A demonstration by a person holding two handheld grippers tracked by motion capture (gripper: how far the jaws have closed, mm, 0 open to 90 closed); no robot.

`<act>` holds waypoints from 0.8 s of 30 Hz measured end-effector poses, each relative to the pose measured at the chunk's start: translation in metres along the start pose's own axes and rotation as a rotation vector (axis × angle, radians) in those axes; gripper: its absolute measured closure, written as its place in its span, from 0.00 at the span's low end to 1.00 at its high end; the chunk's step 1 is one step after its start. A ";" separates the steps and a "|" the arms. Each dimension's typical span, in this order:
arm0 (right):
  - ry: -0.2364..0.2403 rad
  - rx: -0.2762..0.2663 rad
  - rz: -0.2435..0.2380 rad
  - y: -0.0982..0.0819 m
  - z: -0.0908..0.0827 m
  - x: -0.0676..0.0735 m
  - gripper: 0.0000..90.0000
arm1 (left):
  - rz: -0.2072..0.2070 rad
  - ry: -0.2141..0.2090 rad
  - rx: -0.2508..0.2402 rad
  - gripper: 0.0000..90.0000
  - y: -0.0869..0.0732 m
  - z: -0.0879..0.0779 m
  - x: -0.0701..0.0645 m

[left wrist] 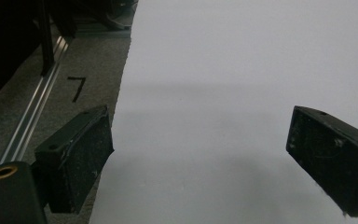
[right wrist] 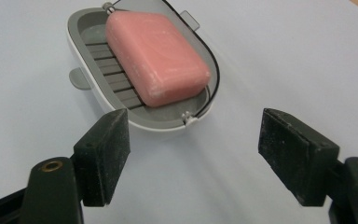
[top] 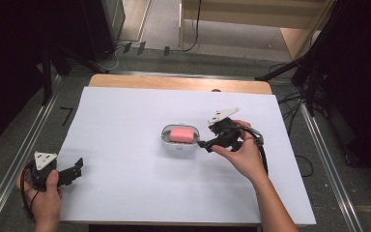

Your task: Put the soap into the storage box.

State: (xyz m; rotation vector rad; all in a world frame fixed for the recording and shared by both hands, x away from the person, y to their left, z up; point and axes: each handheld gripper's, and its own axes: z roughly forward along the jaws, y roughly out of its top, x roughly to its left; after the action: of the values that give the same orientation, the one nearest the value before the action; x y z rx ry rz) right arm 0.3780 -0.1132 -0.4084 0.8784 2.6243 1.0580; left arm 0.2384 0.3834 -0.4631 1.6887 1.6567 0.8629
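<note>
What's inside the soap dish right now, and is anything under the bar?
The soap dish holds one pink soap bar, lying on a grey ribbed insert. Ribs show beside the bar; whatever lies directly beneath it is covered. The open right gripper hovers just short of the dish.

pink soap bar [right wrist: 156,56]: smooth, round corners, lies flat and a bit slanted inside the dish, upper middle of the right gripper view | soap dish [right wrist: 95,95]: oval, white outside, grey ribbed floor, open on top, sits near the middle of the high view
</note>
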 end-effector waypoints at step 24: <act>-0.062 -0.039 0.084 -0.050 -0.016 -0.011 0.24 | -0.001 0.000 0.000 0.08 0.000 0.000 0.000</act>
State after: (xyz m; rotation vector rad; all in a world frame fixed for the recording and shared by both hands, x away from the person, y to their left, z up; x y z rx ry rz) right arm 0.3581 -0.1576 -0.4315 1.0038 2.5282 1.0804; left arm 0.2383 0.3832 -0.4632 1.6877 1.6575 0.8626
